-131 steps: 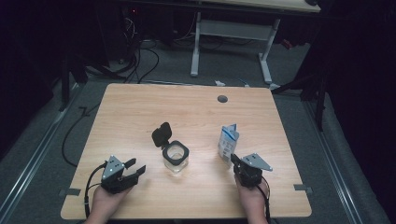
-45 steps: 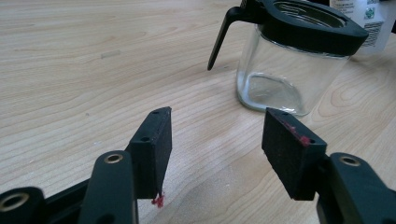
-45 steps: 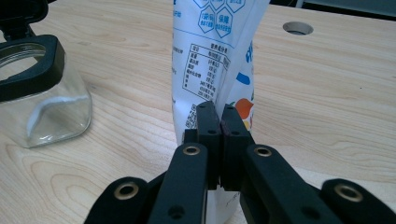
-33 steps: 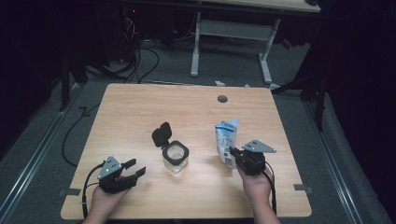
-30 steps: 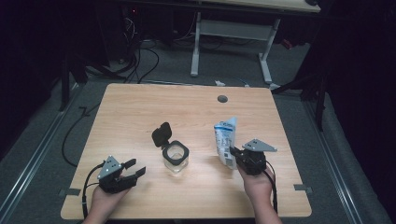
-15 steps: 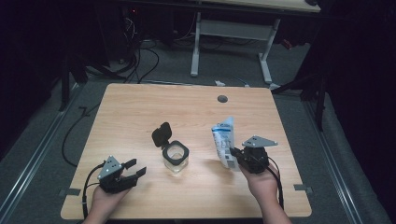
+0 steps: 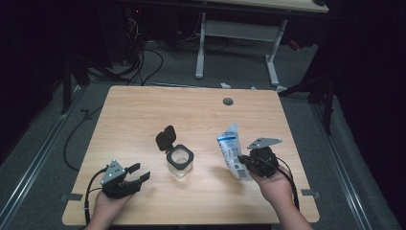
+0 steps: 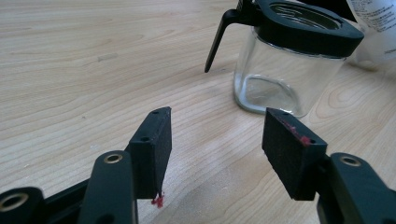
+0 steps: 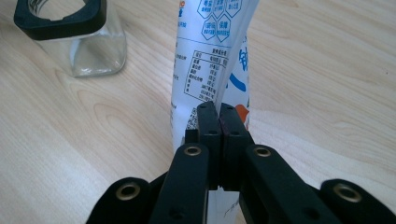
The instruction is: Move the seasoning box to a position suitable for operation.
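On the wooden table (image 7: pixel 143 115), the right gripper (image 7: pixel 245 164) pinches a tilted white pouch (image 7: pixel 231 149) right of the open glass jar (image 7: pixel 180 161) at frame centre; the left gripper (image 7: pixel 139 177) rests spread wide, empty.

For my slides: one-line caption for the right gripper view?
Right gripper shut on a white printed pouch, open glass jar beyond on the wooden table.

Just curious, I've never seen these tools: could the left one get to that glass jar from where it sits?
Probably yes. The left gripper has its jaws open and aimed toward the glass jar, with bare table between them. The jar's lid is flipped open at the far side.
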The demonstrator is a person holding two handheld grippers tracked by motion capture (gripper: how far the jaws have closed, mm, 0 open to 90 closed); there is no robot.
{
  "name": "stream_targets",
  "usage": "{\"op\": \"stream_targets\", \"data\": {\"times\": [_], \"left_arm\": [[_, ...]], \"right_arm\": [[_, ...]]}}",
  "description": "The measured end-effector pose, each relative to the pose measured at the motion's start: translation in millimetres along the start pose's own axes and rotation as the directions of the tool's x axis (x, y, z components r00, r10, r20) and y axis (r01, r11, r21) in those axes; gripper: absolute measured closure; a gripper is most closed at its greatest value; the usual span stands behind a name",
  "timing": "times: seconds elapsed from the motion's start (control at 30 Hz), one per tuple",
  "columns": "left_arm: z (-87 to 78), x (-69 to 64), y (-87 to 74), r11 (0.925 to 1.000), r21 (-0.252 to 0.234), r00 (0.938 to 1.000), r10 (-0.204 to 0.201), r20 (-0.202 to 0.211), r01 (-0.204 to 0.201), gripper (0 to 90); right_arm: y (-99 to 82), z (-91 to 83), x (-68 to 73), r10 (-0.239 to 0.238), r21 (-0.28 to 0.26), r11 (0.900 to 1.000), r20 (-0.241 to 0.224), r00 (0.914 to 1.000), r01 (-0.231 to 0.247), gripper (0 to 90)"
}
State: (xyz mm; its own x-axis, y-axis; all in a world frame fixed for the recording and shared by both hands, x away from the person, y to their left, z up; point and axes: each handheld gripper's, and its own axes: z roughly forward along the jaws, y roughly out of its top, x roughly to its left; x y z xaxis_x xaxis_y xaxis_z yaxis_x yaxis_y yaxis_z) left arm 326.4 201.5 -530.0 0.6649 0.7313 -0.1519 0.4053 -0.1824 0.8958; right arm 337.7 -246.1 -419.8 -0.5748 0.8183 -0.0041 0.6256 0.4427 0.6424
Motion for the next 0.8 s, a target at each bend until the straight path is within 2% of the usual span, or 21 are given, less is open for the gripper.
{"op": "stream_targets", "data": {"times": [0.2, 0.33, 0.53, 0.8], "left_arm": [[0.8, -1.0, 0.1, 1.0000, 0.002, 1.0000, 0.008, 0.005, -0.008, 43.1], [0.9, -1.6, 0.4, 0.9999, 0.000, 0.9999, 0.011, 0.006, -0.011, 43.0], [1.2, -2.1, 0.2, 0.9999, 0.001, 0.9999, 0.012, 0.009, -0.012, 43.0], [1.4, -2.7, 0.2, 0.9999, -0.002, 0.9998, 0.012, 0.013, -0.012, 42.9]], "right_arm": [[4.2, 0.6, 1.5, -0.024, 0.097, 0.9950, 0.000, 0.9997, 0.024, 90.0], [7.6, 1.1, 2.9, -0.032, 0.140, 0.9896, -0.012, 0.9994, 0.034, 90.0], [16.3, 1.0, 7.5, -0.076, 0.215, 0.9738, -0.004, 0.9971, 0.075, 90.0], [20.2, 2.3, 9.7, -0.086, 0.265, 0.9604, -0.015, 0.9962, 0.087, 90.0]]}}
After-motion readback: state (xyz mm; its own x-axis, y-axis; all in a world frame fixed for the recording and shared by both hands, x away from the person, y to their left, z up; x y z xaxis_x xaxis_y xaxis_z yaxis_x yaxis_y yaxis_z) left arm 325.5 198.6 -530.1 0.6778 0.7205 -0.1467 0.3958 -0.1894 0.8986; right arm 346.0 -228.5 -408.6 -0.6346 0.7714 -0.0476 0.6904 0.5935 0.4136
